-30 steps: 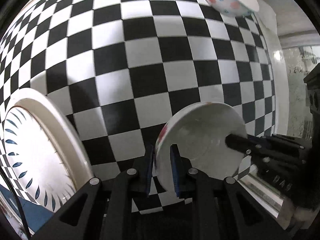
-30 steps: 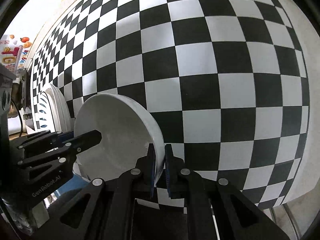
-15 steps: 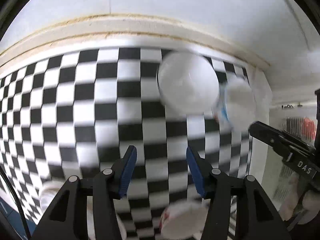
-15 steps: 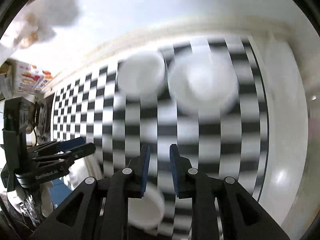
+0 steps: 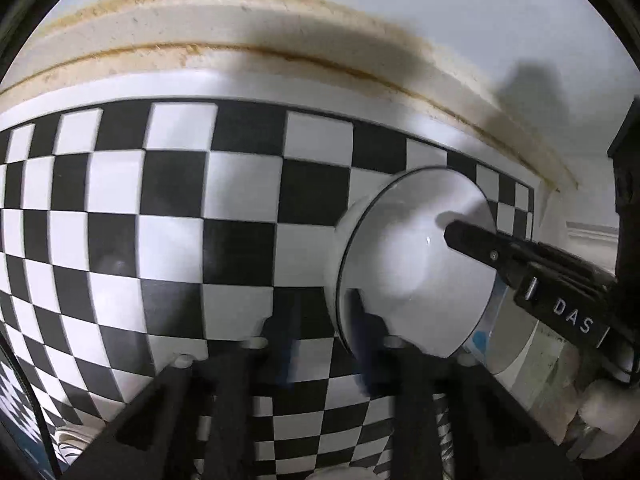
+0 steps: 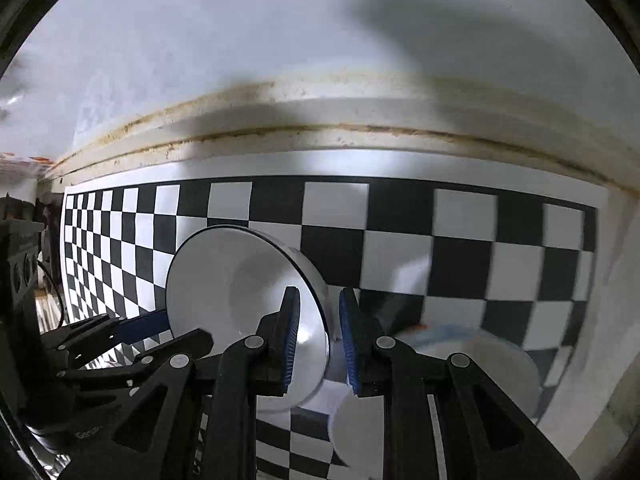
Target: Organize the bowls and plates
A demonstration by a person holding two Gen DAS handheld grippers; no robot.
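Left gripper (image 5: 326, 344) motion-blurred; white bowl (image 5: 412, 264) rim straddled.

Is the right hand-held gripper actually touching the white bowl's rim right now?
Cannot tell. In the right wrist view the right hand-held gripper straddles the white bowl rim, with its fingers on either side, but motion blur hides whether the pads press it.

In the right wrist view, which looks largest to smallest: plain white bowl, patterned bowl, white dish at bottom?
1. plain white bowl (nearest camera)
2. patterned bowl (blurred)
3. white dish, partly hidden, so unsure
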